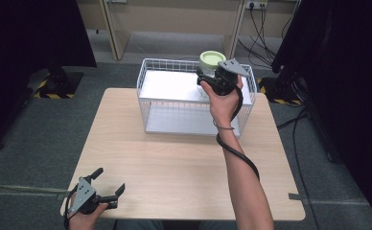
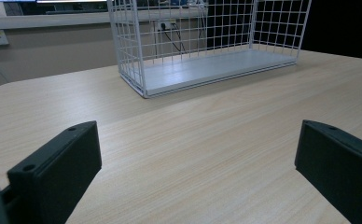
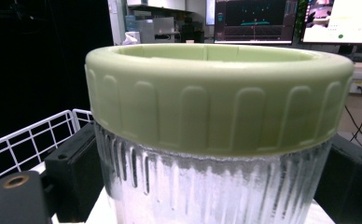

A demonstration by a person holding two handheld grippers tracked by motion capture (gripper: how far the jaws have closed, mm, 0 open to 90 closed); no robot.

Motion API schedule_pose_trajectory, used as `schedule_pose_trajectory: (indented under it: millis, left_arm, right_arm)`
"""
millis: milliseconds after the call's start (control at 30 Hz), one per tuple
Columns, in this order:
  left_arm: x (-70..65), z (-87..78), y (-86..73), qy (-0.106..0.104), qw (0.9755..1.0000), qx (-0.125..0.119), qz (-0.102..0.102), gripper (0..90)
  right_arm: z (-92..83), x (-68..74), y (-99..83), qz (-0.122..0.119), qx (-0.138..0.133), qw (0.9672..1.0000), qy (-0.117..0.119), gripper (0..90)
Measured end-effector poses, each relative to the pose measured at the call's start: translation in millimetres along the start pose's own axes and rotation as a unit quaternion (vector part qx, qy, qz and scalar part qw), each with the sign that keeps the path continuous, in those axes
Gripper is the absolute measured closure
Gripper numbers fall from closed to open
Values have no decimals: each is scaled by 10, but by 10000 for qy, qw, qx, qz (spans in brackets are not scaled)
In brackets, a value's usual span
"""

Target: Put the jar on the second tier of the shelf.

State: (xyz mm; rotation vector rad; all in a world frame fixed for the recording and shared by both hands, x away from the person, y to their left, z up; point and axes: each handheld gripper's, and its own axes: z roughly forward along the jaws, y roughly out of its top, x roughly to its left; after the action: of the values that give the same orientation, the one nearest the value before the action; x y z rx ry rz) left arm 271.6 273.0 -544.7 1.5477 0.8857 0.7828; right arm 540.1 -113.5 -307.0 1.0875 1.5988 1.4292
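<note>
Holding a ribbed clear glass jar with a pale green screw lid (image 1: pixel 212 59) up over the far right corner of the white wire basket (image 1: pixel 148 76), the right claw (image 1: pixel 208 76) is clamping its body just under the lid. I'm guessing slick ribbed glass might slip, or be clipping the rim going down. The left claw (image 1: pixel 108 184) is idling wide open, empty, at the light wooden counter's (image 1: pixel 174 158) near corner. The jar's bottom is being cut off, contents unclear.
</note>
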Motion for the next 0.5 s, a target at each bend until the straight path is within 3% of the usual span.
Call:
schedule_pose_trajectory:
  millis: [500]
  left_arm:
    - [-4, 3, 0, 4, 10000, -2, 8, 0]
  right_arm:
    - [101, -2, -66, -75, 138, 9999, -38, 113]
